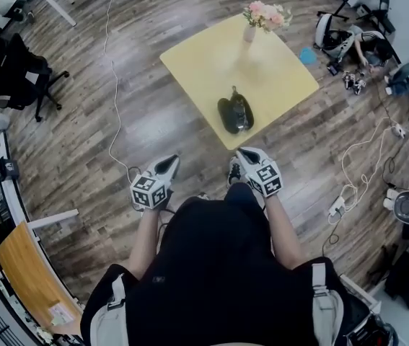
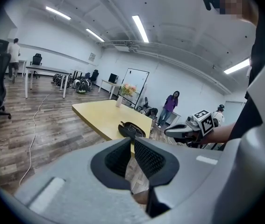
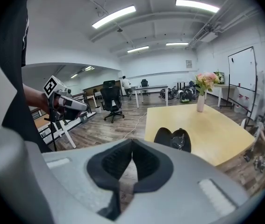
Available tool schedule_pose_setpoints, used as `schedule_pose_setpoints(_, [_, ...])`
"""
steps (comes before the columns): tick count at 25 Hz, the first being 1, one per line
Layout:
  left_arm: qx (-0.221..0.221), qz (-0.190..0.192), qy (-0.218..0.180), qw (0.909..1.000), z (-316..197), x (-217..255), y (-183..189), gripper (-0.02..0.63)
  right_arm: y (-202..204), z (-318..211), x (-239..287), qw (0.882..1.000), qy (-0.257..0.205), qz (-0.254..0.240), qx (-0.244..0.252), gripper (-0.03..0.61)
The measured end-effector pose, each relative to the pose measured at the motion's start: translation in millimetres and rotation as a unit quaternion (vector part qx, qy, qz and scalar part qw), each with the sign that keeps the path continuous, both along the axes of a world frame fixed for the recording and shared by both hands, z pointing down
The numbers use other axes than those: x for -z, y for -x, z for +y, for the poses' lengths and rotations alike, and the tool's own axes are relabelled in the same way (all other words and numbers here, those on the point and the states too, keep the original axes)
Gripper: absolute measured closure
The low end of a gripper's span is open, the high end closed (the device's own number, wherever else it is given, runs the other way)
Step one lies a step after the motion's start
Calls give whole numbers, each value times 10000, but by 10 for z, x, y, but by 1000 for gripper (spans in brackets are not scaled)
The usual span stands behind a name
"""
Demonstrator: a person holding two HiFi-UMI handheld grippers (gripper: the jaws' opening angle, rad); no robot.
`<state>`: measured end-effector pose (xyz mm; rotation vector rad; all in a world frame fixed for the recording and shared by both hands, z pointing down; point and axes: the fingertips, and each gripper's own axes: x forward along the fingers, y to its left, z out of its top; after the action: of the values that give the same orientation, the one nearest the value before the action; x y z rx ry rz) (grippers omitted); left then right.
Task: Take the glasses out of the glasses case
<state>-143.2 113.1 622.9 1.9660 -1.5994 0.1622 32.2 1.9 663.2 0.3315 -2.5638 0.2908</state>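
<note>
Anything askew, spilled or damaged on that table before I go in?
Nothing stands out. The glasses case lies open on the yellow table, close to its near corner, with the glasses inside. The flower vase stands upright at the far side. No spill or damage is visible.

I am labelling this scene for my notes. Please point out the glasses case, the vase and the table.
glasses case [image 1: 226, 112], head view, on its dark shell.
vase [image 1: 249, 33], head view, on its white body.
table [image 1: 204, 63], head view, on the bare yellow top.
</note>
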Motion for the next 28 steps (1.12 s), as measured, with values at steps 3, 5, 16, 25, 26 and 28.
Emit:
schedule_pose_setpoints(3, [-29, -26, 10, 10000, -244, 16, -52, 581, -38, -206, -12, 10000, 28, -16, 3, 574])
schedule_pose_setpoints(5, [-67, -35, 3, 10000, -419, 37, -88, 581, -65, -361, -9, 10000, 34, -30, -25, 574])
schedule_pose_setpoints(16, [35, -53, 9, 10000, -1088, 98, -251, 581, -240, -1068, 3, 9999, 93, -8, 71, 574])
schedule_pose_setpoints(25, [545, -3, 36, 9985, -1358, 58, -341, 581, -173, -1452, -77, 9977, 171, 64, 653, 574])
schedule_pose_setpoints(26, [602, -8, 48, 9982, -1369, 54, -336, 581, -133, -1486, -82, 9972, 173, 63, 729, 574])
schedule_pose_setpoints(28, [727, -26, 70, 9973, -1387, 52, -305, 581, -38, -1555, -77, 9960, 172, 42, 874, 574])
